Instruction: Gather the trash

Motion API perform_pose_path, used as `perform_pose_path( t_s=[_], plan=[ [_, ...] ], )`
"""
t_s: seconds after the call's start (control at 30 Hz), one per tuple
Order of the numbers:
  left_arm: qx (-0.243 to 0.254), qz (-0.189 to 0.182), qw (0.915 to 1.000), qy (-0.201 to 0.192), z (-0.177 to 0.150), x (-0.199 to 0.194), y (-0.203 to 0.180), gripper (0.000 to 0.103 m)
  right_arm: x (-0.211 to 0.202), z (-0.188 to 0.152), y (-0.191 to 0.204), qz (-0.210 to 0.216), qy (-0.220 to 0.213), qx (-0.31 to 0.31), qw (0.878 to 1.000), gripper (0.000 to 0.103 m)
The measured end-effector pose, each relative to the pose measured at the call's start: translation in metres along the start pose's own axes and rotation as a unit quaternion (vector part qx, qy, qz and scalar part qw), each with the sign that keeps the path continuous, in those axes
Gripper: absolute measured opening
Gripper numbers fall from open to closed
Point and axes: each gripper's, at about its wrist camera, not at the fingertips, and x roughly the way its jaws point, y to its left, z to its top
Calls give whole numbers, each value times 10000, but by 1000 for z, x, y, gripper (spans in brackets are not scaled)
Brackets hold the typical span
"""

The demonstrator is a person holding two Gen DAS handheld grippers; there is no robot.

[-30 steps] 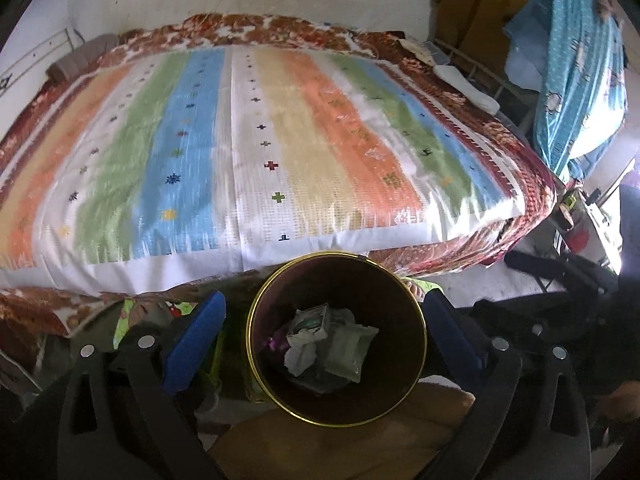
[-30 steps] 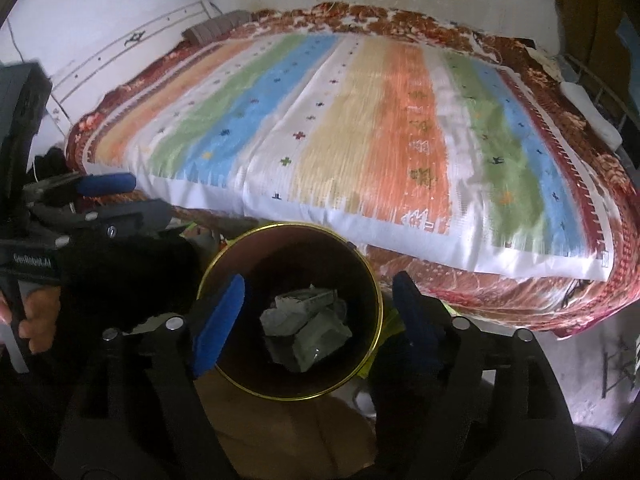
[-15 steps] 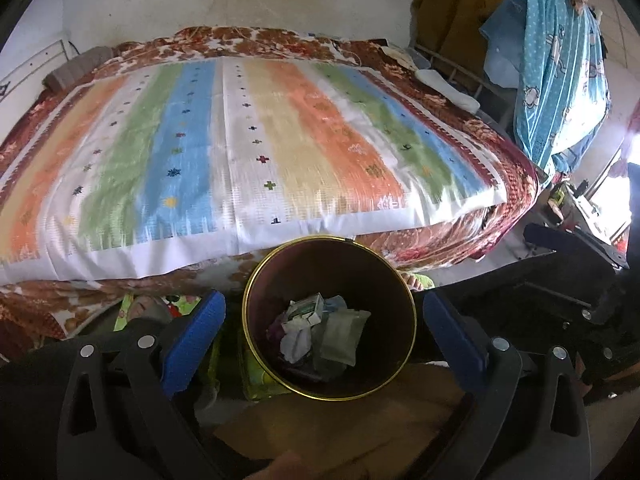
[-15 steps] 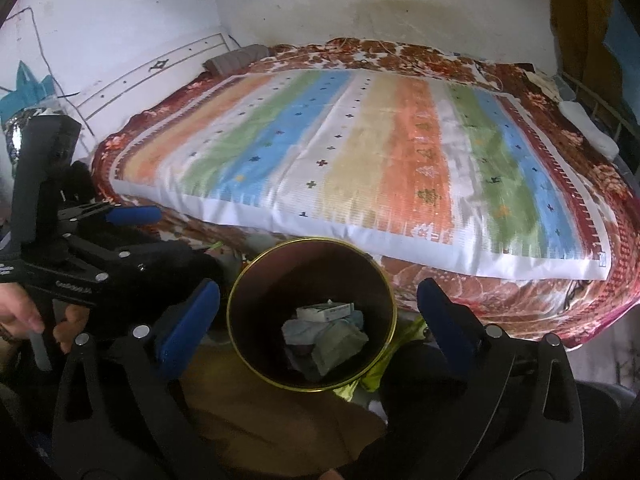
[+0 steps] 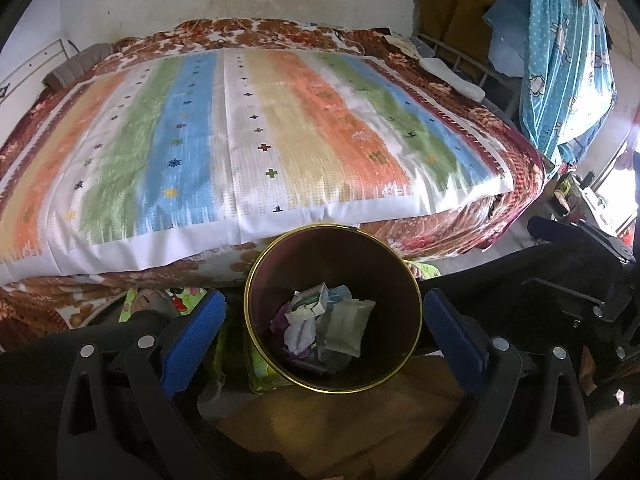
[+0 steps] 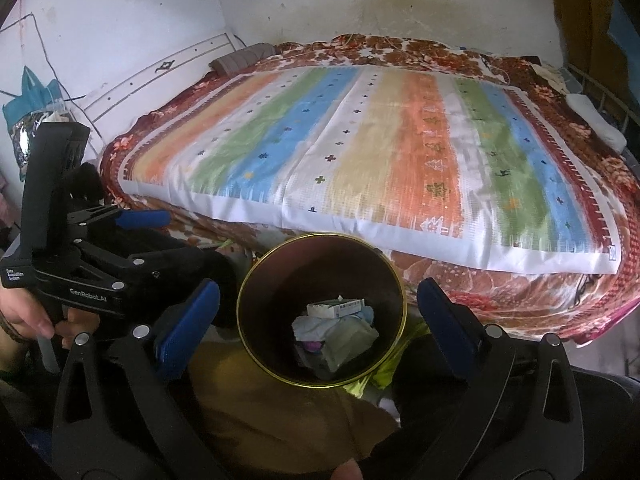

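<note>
A round dark bin with a gold rim (image 5: 256,280) stands on the floor at the foot of the bed; it also shows in the right wrist view (image 6: 256,272). Inside lie crumpled wrappers and a small white box (image 5: 310,304), seen too in the right wrist view (image 6: 335,308). My left gripper (image 5: 325,326) is open and empty, its blue pads either side of the bin and above it. My right gripper (image 6: 318,322) is open and empty too, above the bin. The left gripper's body (image 6: 76,276) shows at the left of the right wrist view.
A bed with a striped coloured spread (image 5: 248,140) fills the space behind the bin. Hanging clothes (image 5: 564,60) and clutter stand at the right. A brown cloth (image 6: 280,412) lies below the bin. White walls enclose the bed's head and left side.
Both grippers have drawn back and up from the bin, so it looks smaller and more of the bed shows. Both jaws have opened wider.
</note>
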Motion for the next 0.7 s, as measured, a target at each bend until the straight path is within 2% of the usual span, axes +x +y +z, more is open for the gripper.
perform_pose_path(
  t_s=[0.7],
  plan=[
    [-81, 38, 9999, 129, -3, 6, 2, 97, 6, -4, 3, 28, 131, -102, 9999, 94]
  ],
)
